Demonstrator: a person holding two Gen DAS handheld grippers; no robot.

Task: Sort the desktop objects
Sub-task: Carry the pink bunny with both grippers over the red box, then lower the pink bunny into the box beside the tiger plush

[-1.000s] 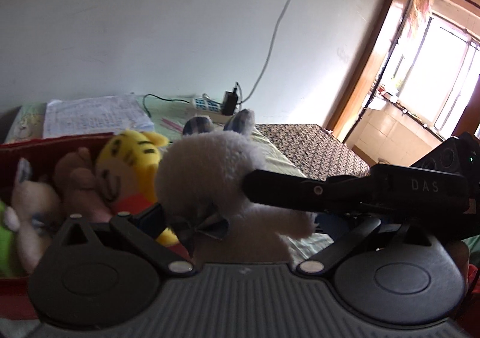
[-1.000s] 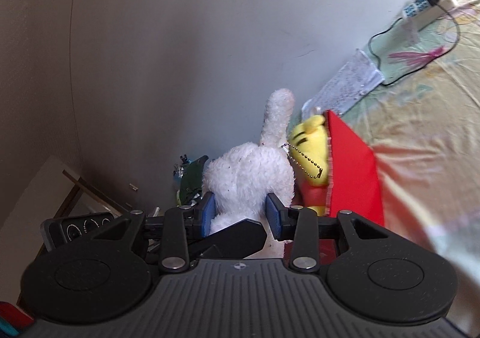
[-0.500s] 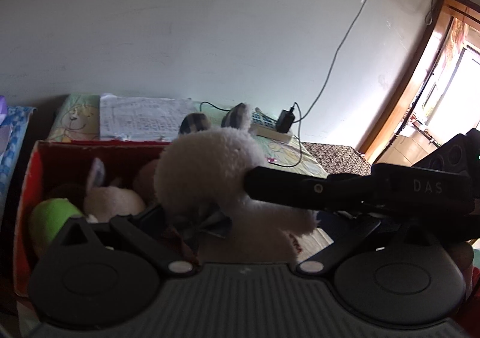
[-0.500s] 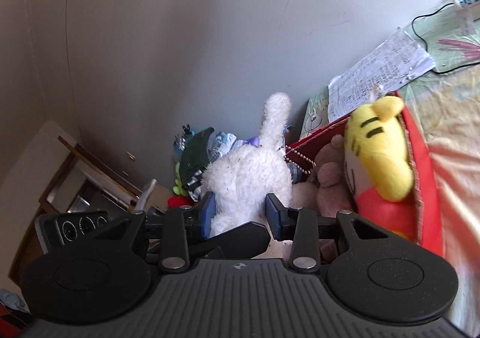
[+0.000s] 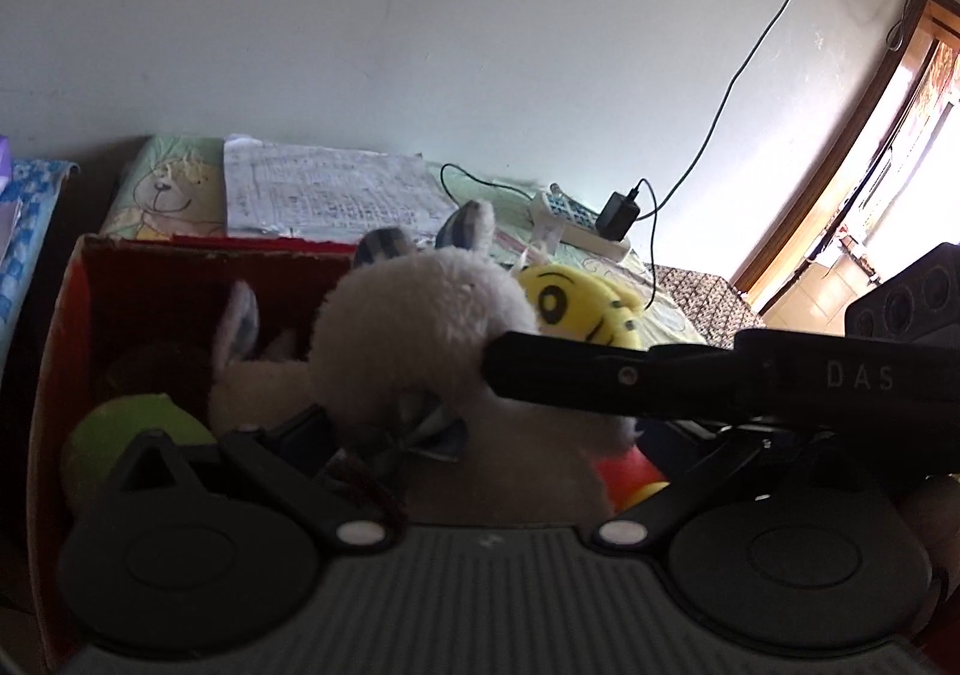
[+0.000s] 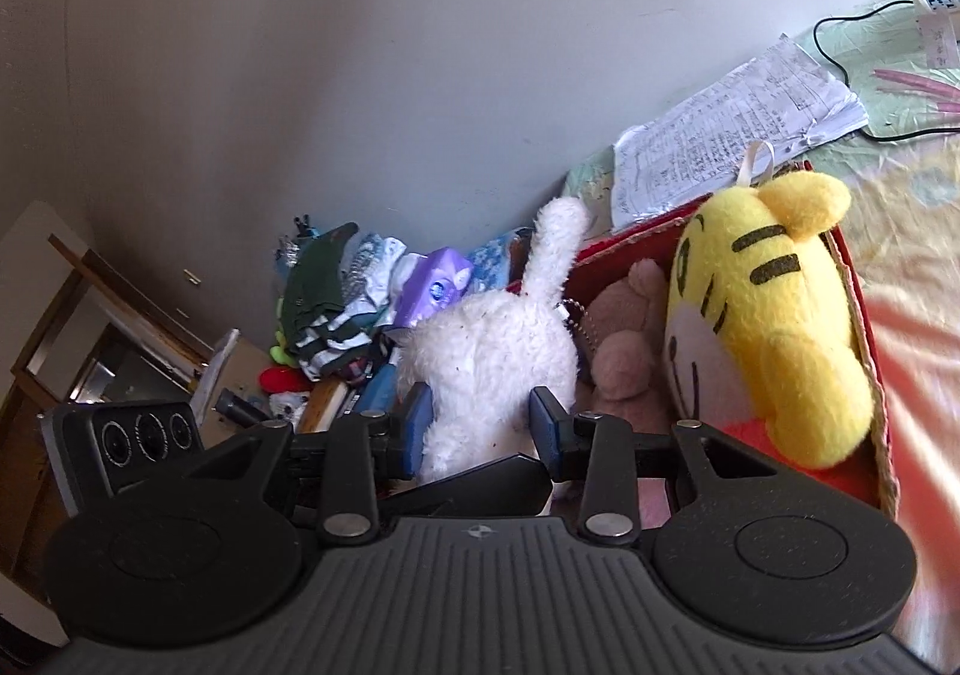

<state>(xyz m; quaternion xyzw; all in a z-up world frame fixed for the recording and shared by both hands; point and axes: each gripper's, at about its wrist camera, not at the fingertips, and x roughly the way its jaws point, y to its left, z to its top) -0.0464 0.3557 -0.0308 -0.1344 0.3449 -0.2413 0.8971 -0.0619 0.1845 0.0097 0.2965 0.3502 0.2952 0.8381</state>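
Placing step: right claw (image 6: 480, 426) clamped on white plush bunny (image 6: 498, 363), hanging over red box (image 6: 870, 351), just left of yellow tiger plush (image 6: 774, 327). Left claw (image 5: 474, 435) grip unclear, same bunny ahead. Next: lower, release.

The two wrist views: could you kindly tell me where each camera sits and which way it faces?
Left wrist view: sits on the left claw, facing the wall across the red box; the right claw's finger crosses in front, with part of a hand at the edge.
Right wrist view: sits on the right claw, looking along the wall over the white plush rabbit it clamps, toward clutter beyond.
Shared: rabbit, red box, yellow tiger plush, paper stack.
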